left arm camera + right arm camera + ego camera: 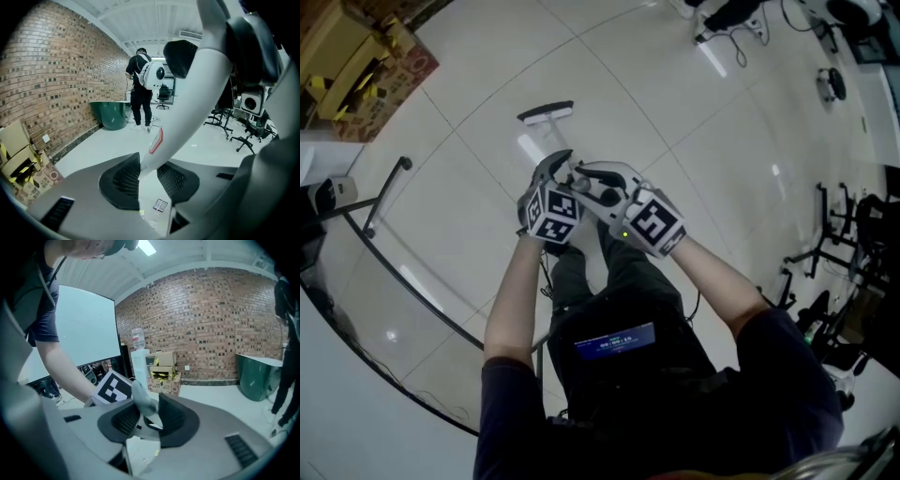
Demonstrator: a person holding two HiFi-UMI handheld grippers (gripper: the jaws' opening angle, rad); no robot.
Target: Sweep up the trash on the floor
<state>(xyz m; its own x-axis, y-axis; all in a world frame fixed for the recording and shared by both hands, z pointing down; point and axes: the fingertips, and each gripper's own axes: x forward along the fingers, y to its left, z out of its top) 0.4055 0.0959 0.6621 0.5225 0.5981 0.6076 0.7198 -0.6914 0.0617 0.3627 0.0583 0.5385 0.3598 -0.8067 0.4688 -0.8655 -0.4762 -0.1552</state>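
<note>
A white broom has its head (546, 112) on the pale floor ahead of me, and its pole runs back to my two grippers. In the left gripper view the white broom handle (187, 108), with a red-edged label, slants down between the pads of my left gripper (147, 176), which is shut on it. My right gripper (144, 411) sits just behind, shut on the handle's grey rounded upper end (143, 399). Small scraps of trash (160, 205) lie on the floor below the left jaws, and more trash (154, 453) shows under the right jaws.
Cardboard boxes (370, 66) stand by the brick wall at the left. A black metal rail (384, 202) and a glass panel are at my left. Office chairs and stands (844, 234) crowd the right. Far off, a person (140, 89) stands beside a green tub (110, 112).
</note>
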